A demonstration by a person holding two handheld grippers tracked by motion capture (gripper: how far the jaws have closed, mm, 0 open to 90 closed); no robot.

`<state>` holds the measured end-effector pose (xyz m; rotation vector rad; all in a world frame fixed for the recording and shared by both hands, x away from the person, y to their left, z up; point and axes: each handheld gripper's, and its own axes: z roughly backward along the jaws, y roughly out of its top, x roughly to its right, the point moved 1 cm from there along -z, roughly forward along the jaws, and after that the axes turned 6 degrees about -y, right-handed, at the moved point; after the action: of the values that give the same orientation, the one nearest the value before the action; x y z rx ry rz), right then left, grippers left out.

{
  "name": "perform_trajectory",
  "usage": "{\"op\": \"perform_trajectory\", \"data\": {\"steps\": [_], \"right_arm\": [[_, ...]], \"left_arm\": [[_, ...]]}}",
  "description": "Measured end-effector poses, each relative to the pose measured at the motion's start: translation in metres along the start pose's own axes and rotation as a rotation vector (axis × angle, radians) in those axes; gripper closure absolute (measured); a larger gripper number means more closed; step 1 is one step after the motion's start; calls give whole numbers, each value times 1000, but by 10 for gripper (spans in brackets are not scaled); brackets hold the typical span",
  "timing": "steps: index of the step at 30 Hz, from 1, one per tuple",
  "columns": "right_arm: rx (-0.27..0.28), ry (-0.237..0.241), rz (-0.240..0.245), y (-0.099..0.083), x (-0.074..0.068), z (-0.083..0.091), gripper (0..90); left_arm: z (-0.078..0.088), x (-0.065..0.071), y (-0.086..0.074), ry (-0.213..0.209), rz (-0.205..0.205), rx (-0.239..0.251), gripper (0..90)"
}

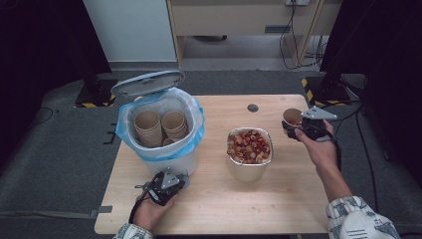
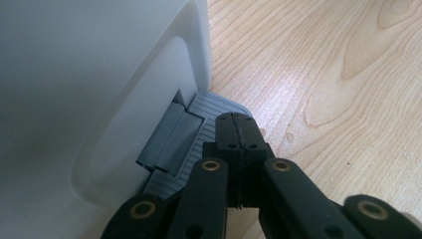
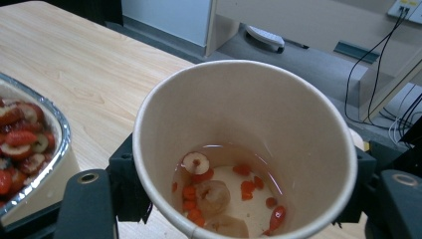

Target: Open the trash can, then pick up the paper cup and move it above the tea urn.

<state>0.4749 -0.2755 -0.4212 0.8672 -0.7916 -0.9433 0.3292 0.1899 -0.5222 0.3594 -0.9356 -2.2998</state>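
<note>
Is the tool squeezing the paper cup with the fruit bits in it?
Touching. In the right gripper view, the right tool has its black jaws pressed against both sides of the cup, holding it above the table.

I count one worktop (image 1: 219, 209) and one white pedal bin (image 1: 171, 162) with one lid (image 1: 147, 82) and one blue liner (image 1: 196, 134). Inside it are two stacks of paper cups (image 1: 148, 127). There is one foil tray of red fruit slices (image 1: 249, 147). I have two tools, and my right tool (image 1: 300, 130) carries one paper cup (image 3: 234, 119).
</note>
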Motion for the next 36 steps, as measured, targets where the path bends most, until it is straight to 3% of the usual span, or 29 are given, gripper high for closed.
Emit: {"op": "perform_trajectory", "data": {"steps": [17, 36], "right_arm": [[22, -10, 34, 32, 7, 5, 298], [60, -1, 102, 69, -2, 9, 299]], "left_arm": [[0, 0, 0, -3, 4, 1, 899], [0, -1, 0, -3, 5, -1, 899]]}}
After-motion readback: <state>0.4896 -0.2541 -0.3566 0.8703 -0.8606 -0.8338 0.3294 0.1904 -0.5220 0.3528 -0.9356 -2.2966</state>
